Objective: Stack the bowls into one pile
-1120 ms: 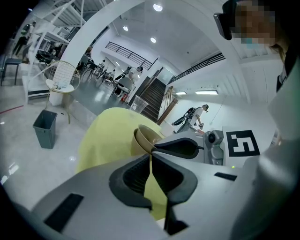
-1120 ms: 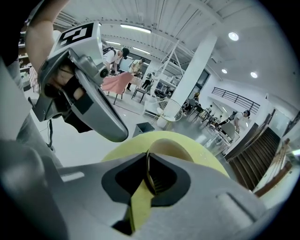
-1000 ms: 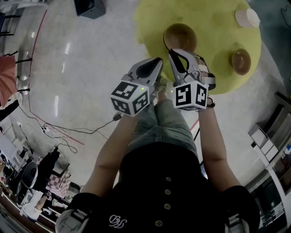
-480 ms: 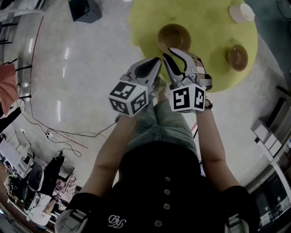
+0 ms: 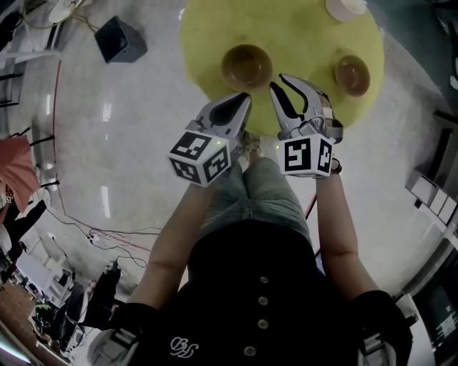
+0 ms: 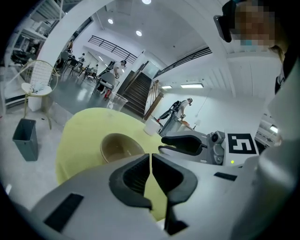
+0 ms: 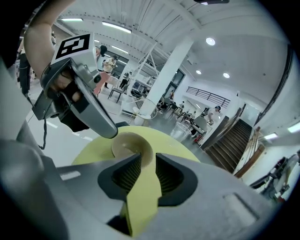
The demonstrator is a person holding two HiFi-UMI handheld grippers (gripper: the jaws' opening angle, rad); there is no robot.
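Brown, the larger bowl [image 5: 246, 67] sits on the yellow tabletop [image 5: 304, 32] just ahead of both sets of jaws, touched by neither. The right gripper [image 7: 148, 159] has just been opening its jaws, and they stand apart with nothing between them (only yellow cloth shows through the gap). The left gripper [image 6: 150, 161] has its jaws closed together, empty. A smaller bowl [image 5: 352, 71] stands to the right of the right jaws, well apart from the first. A white vessel [image 5: 342, 7] sits beyond it.

Large open hall with a staircase [image 6: 137, 96], white column [image 7: 166, 79] and glossy floor [image 5: 107, 164]
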